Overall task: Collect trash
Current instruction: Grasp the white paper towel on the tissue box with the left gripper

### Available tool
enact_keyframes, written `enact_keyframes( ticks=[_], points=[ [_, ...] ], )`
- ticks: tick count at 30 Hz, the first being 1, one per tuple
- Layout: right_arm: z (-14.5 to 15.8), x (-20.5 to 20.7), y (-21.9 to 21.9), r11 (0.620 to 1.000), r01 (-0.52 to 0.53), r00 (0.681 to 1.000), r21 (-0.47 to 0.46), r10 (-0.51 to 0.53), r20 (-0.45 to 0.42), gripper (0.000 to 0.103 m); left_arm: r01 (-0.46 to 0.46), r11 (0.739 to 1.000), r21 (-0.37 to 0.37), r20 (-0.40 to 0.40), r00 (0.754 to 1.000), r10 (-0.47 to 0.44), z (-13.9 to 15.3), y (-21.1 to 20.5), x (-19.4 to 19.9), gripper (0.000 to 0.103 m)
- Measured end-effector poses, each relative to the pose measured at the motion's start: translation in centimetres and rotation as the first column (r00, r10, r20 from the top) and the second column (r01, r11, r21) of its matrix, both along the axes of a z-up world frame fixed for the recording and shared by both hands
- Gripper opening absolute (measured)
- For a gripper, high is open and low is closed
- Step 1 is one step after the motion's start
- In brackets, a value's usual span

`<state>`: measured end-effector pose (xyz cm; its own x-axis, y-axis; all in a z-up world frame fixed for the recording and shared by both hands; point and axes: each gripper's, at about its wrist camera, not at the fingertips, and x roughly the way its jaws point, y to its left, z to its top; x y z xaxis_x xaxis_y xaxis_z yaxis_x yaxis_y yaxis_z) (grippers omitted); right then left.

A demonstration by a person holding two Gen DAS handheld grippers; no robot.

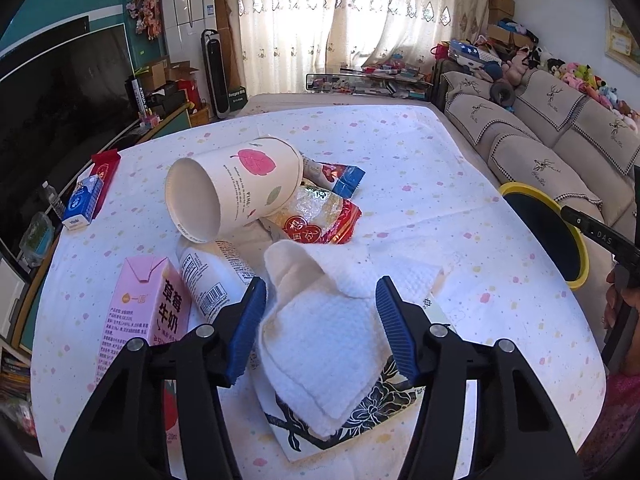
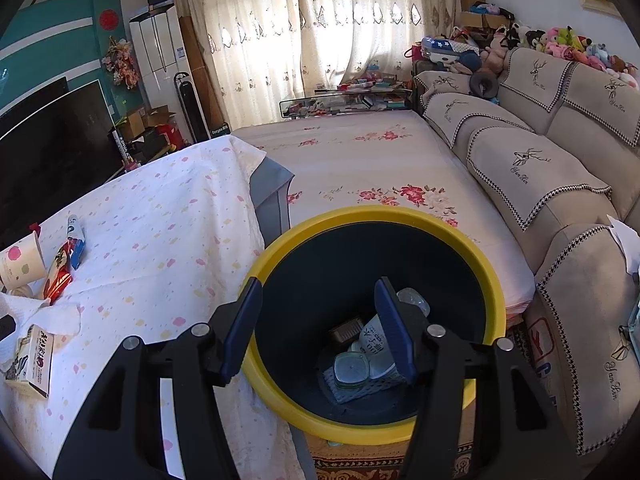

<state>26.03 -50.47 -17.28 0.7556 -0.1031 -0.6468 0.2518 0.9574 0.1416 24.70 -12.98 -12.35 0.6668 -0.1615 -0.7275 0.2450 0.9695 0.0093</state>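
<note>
My left gripper (image 1: 320,316) is open, its blue fingers on either side of a crumpled white paper towel (image 1: 320,340) that lies on a black-and-white floral carton (image 1: 372,404). Around it on the table lie a tipped paper cup (image 1: 232,188), a white bottle (image 1: 212,276), a pink milk carton (image 1: 148,312) and red snack wrappers (image 1: 320,220). My right gripper (image 2: 318,320) is open and empty over the yellow-rimmed black bin (image 2: 288,240), which holds several pieces of trash (image 2: 364,356). The bin also shows in the left wrist view (image 1: 580,248).
The table (image 1: 440,184) has a white spotted cloth. A small blue carton (image 1: 82,202) and a red packet (image 1: 106,164) lie at its far left. A beige sofa (image 2: 560,184) is on the right, a floral bed (image 2: 360,160) behind the bin, a TV (image 1: 60,92) at left.
</note>
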Motion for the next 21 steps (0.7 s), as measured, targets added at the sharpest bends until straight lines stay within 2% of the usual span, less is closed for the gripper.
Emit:
enact_keyframes(
  ticks=[7,9,11,14,21],
  points=[
    [-0.4,0.1,0.1,1.000,-0.010,1.000,0.005,0.010,-0.008,0.056,0.000,1.000,-0.002,-0.022,1.000,0.000,-0.7,-0.3,1.7,0.044],
    [-0.6,0.1,0.1,1.000,-0.009,1.000,0.006,0.009,-0.009,0.056,-0.001,1.000,-0.006,-0.033,0.999,0.001,-0.9,-0.4,2.2,0.036],
    [-0.6,0.1,0.1,1.000,-0.008,1.000,0.009,0.008,-0.009,0.056,-0.002,1.000,-0.015,-0.041,0.999,0.001,-1.1,-0.3,2.4,0.020],
    [-0.6,0.0,0.0,1.000,-0.009,1.000,0.009,0.009,-0.007,0.056,-0.011,0.999,-0.031,-0.039,0.999,0.009,-1.1,0.0,2.4,0.003],
    [-0.2,-0.2,0.4,1.000,-0.017,1.000,0.012,0.017,0.005,0.056,0.018,0.999,-0.042,0.058,0.998,-0.015,2.3,-0.2,0.3,0.003]
  ],
)
